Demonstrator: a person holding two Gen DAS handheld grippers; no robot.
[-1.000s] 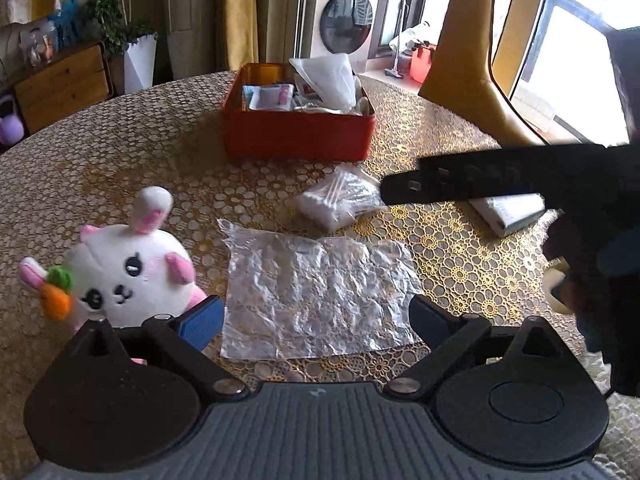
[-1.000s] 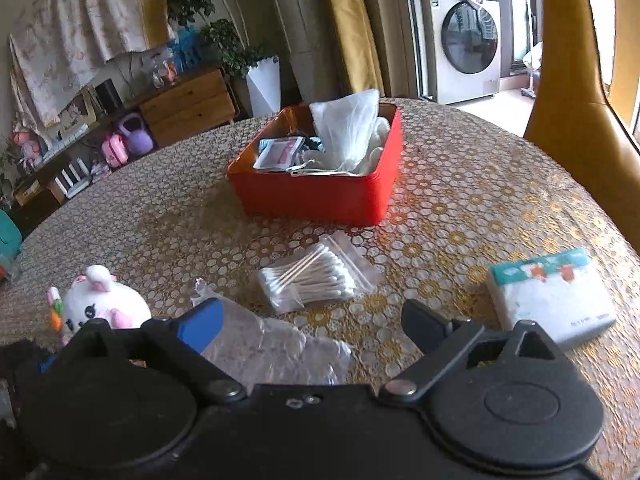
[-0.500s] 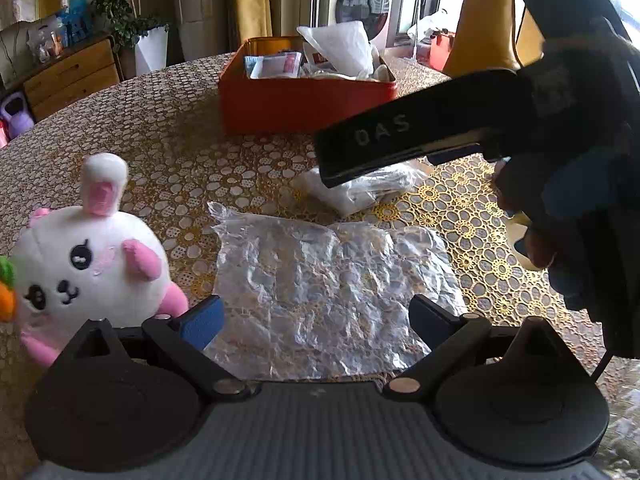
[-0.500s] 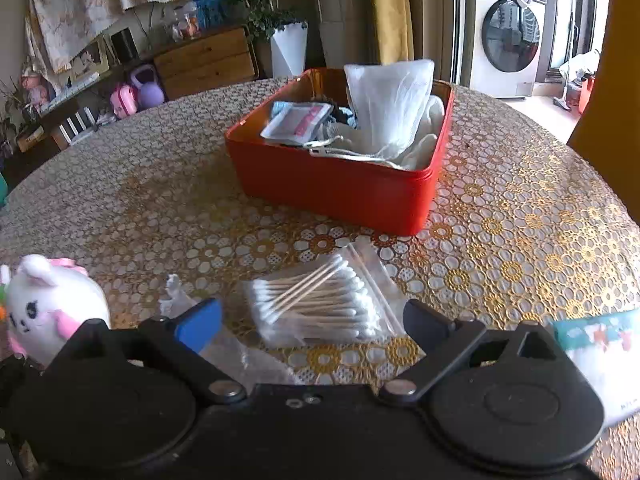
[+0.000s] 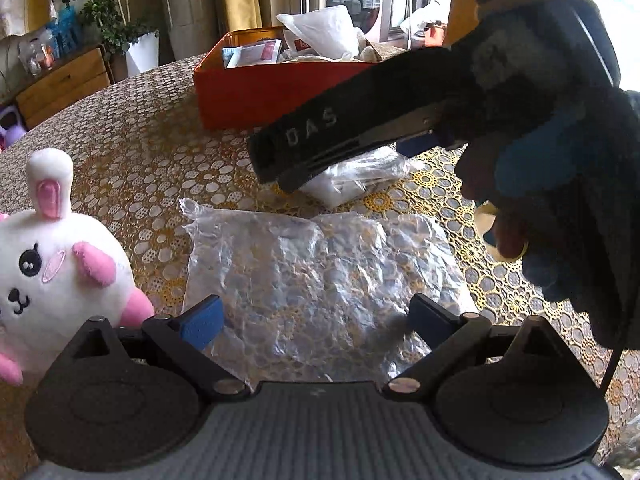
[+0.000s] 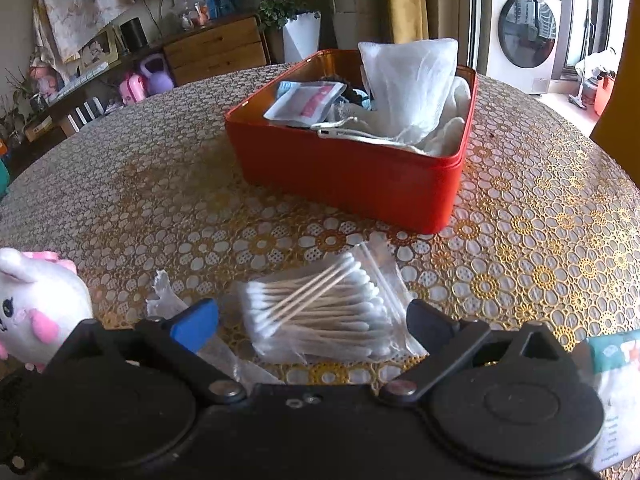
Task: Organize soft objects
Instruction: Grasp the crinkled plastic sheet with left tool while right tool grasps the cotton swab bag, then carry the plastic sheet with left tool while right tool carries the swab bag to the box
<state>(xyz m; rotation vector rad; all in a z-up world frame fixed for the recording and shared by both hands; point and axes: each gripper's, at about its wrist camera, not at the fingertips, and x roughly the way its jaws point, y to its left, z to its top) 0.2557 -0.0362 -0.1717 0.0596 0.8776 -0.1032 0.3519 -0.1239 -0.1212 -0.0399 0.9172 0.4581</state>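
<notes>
At the far left a white plush bunny sits on the patterned table, just beside the left gripper, whose jaws stand wide apart and empty above a crumpled clear plastic bag lying flat. Right of that bag lies a small zip bag of cotton swabs, framed between the spread fingers of the right gripper, which is likewise released and holding nothing. Beyond the swabs stands the red box, already filled with a white gauzy pouch, sachets and other soft items. At the right edge a tissue pack rests on the table. The step in hand looks like an approach: each gripper is lining up on its own bag, and neither has closed. The next move probably calls for lowering low enough to pinch thin, slippery film off a flat surface, then carrying it to the red box. From the left wrist, the right gripper's body and the gloved hand cover most of the swab bag; the tissue pack is cut off by the frame; whether either fingertip touches the plastic is unclear.
</notes>
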